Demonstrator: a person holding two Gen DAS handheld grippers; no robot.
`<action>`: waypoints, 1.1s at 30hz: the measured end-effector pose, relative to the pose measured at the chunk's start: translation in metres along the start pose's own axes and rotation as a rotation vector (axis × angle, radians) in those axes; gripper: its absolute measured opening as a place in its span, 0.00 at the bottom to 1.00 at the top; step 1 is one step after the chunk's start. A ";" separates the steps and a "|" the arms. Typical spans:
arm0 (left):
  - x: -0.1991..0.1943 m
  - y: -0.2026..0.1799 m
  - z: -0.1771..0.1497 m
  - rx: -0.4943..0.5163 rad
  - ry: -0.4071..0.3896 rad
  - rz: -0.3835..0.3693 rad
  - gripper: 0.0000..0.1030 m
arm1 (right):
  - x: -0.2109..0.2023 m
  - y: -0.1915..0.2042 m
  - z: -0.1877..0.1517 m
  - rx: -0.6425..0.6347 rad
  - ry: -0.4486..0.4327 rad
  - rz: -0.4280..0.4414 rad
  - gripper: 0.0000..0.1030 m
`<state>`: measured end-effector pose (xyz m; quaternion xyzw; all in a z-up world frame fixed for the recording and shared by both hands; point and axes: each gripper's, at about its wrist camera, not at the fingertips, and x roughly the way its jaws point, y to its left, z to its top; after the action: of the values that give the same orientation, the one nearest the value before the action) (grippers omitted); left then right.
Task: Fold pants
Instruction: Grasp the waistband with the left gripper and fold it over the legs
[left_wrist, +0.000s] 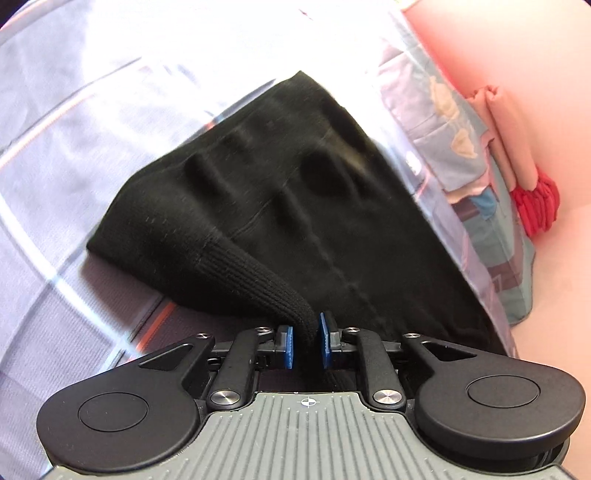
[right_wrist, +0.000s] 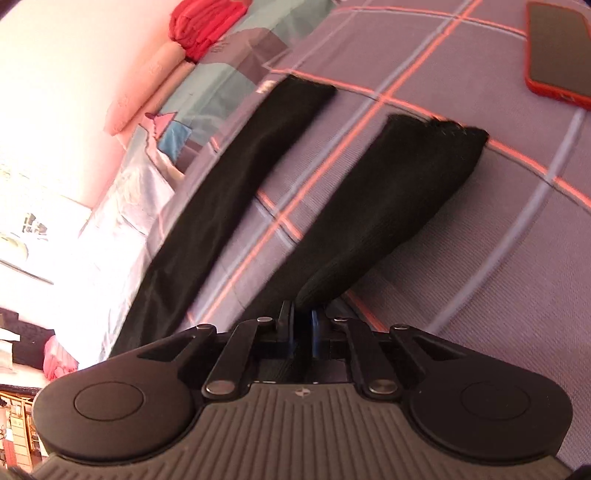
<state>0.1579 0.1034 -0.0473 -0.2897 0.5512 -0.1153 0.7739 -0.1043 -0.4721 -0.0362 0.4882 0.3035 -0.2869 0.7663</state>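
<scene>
Black knit pants (left_wrist: 280, 206) lie on a purple plaid bedsheet (left_wrist: 74, 155). In the left wrist view my left gripper (left_wrist: 306, 343) is shut on the ribbed waistband corner, which rises from the bed between the blue pads (left_wrist: 287, 347). The right wrist view shows both legs stretching away; the far leg (right_wrist: 236, 192) lies flat near the bed's left side. My right gripper (right_wrist: 303, 325) is shut on the near leg (right_wrist: 388, 214), pinching its fabric edge between narrow jaws.
A red-cased phone (right_wrist: 557, 55) lies face up on the sheet at the far right. A patterned blue pillow (left_wrist: 480, 206), a pink rolled cloth (left_wrist: 506, 136) and a red folded cloth (right_wrist: 207, 26) sit by the pink wall. A bright window shows at the left.
</scene>
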 end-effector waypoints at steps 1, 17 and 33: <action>-0.001 -0.008 0.007 0.019 -0.011 -0.008 0.84 | 0.002 0.010 0.009 -0.014 -0.005 0.010 0.11; 0.102 -0.083 0.138 0.111 0.055 -0.017 1.00 | 0.130 0.090 0.133 -0.110 -0.148 0.137 0.49; 0.082 -0.092 0.076 0.308 -0.069 0.136 1.00 | 0.149 0.060 0.118 -0.449 -0.222 -0.332 0.58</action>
<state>0.2710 0.0128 -0.0422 -0.1335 0.5184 -0.1357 0.8337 0.0582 -0.5806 -0.0730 0.2158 0.3492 -0.3856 0.8263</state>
